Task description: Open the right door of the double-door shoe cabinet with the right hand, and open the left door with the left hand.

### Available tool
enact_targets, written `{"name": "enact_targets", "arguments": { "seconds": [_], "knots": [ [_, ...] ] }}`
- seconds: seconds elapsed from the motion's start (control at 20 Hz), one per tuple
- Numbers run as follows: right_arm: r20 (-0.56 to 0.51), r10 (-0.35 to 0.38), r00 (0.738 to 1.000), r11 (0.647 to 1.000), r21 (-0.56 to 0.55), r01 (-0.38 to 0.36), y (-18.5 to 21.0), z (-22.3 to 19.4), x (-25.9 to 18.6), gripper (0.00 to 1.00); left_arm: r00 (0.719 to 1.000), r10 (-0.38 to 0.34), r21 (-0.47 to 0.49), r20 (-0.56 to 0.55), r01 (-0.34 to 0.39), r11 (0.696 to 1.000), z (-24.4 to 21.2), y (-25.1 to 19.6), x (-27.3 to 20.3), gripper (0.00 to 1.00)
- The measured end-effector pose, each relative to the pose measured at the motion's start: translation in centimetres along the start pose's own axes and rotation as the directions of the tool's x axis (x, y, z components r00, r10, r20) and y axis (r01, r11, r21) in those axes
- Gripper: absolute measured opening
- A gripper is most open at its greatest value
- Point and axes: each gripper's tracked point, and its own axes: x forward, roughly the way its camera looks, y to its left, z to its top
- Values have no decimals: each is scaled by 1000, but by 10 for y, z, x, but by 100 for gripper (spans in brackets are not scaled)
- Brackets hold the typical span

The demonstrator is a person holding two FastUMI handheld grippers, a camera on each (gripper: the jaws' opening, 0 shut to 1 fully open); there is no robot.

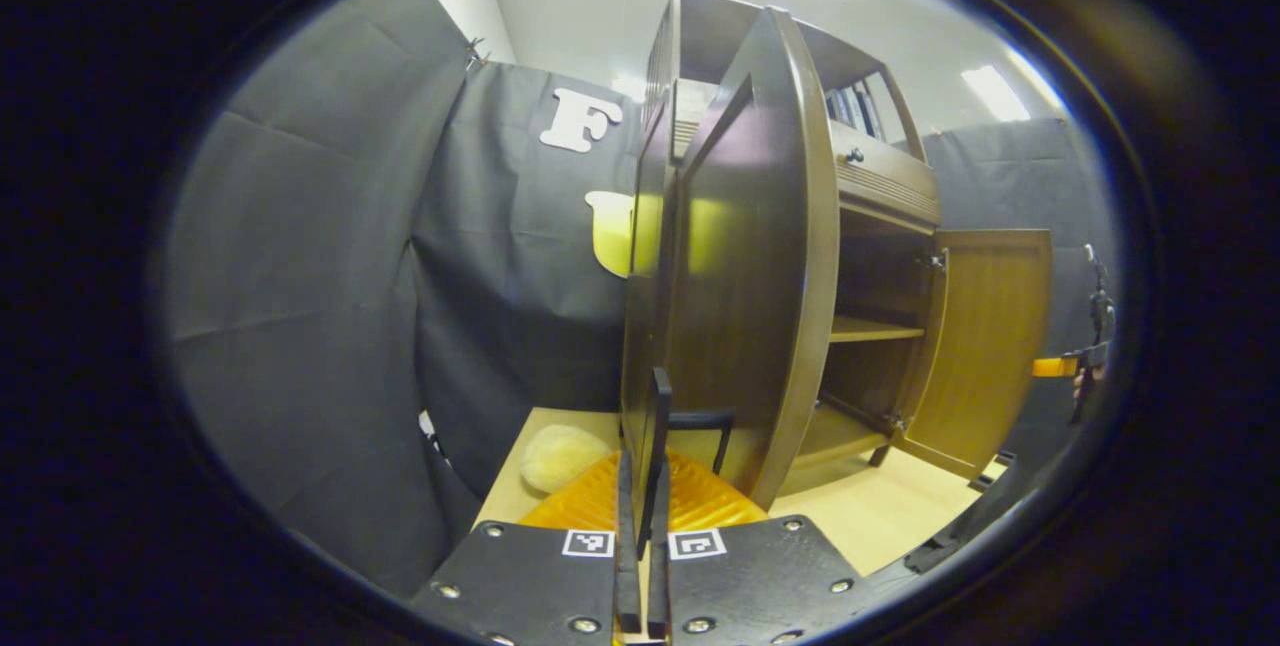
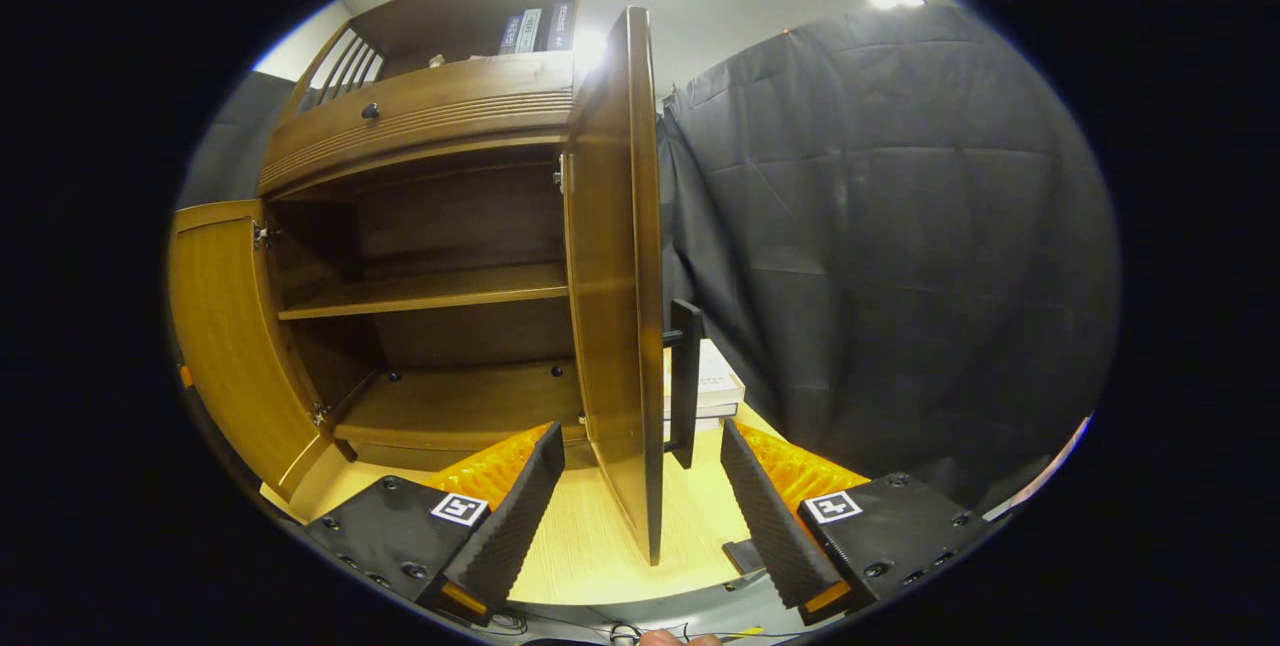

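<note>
Against black booth cloth, the shoe cabinet (image 2: pixel 440 226) stands open: my left gripper (image 1: pixel 645 486) pinches the left door's handle (image 1: pixel 660 416), my right gripper (image 2: pixel 640 486) gapes wide astride the right door (image 2: pixel 615 276).

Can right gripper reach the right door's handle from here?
Probably yes: the right gripper is open and the handle sits just ahead between its fingers, nothing blocking, though the door edge shares that gap.

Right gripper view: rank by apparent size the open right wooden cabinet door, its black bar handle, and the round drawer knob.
1. Right wooden cabinet door, though its nearness to the camera inflates it.
2. Black bar handle.
3. Round drawer knob, smallest and farthest away.
</note>
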Motion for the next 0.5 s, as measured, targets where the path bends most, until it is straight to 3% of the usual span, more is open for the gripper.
{"name": "enact_targets", "arguments": {
  "seconds": [0.2, 0.25, 0.3, 0.45, 0.5],
  "knots": [
    [-11, 24, 1000, 1000, -13, -24, 4, -2, 5, 95, 999, 33, 19, -9, -33, 999, 4, 4, -3, 5],
    [-10, 29, 1000, 999, -16, -29, 5, -2, 5, 99, 999, 43, 18, -9, -43, 999, 5, 4, -3, 5],
    [-11, 34, 999, 999, -16, -34, 6, -3, 5, 95, 998, 57, 18, -6, -57, 998, 7, 5, -4, 5],
    [-14, 59, 998, 998, -6, -59, 11, -11, 2, 99, 992, 121, 69, 33, -123, 990, 14, 9, -4, 4],
    [-15, 64, 998, 998, -7, -64, 14, -12, 3, 95, 990, 136, 78, 49, -139, 987, 19, 9, -6, 5]
  ]
}}
